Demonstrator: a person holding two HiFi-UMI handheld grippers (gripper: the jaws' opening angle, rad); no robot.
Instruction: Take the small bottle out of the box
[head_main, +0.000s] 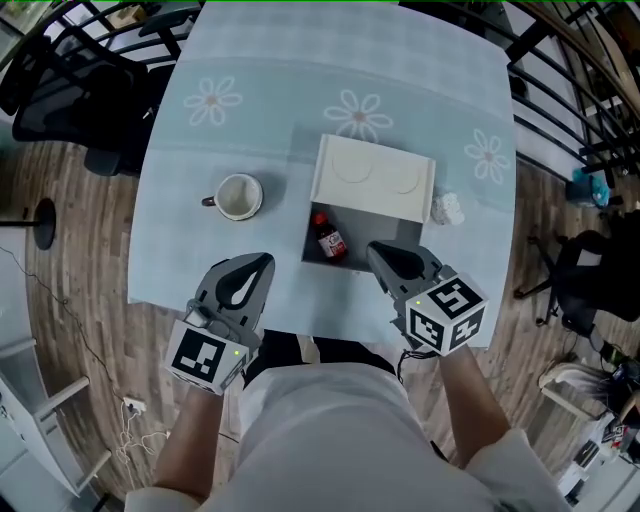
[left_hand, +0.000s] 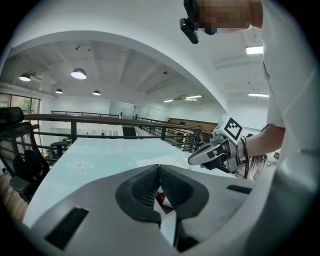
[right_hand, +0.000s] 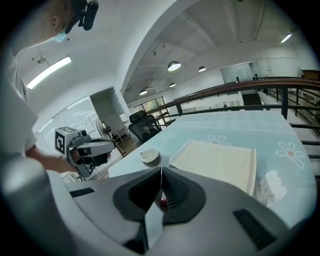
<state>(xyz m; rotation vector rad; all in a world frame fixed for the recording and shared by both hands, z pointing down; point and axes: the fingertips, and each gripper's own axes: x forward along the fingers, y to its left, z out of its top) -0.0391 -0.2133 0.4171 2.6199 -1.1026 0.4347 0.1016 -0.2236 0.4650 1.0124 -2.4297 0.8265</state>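
A small bottle (head_main: 328, 236) with a red cap and dark contents lies in the open grey box (head_main: 312, 250) on the blue flowered tablecloth. The box's white lid (head_main: 375, 178) stands open behind it. My left gripper (head_main: 260, 264) hovers shut and empty at the near table edge, left of the box. My right gripper (head_main: 376, 251) is shut and empty over the box's near right corner. A bit of the red bottle (left_hand: 162, 199) shows below the meeting tips of the left gripper (left_hand: 160, 167). The bottle (right_hand: 163, 200) likewise shows under the right gripper (right_hand: 161, 170).
A white mug (head_main: 238, 196) stands left of the box. A crumpled white tissue (head_main: 448, 208) lies right of the lid. Black office chairs (head_main: 70, 80) stand beyond the table's left side, and a black railing (head_main: 560, 80) runs along the right.
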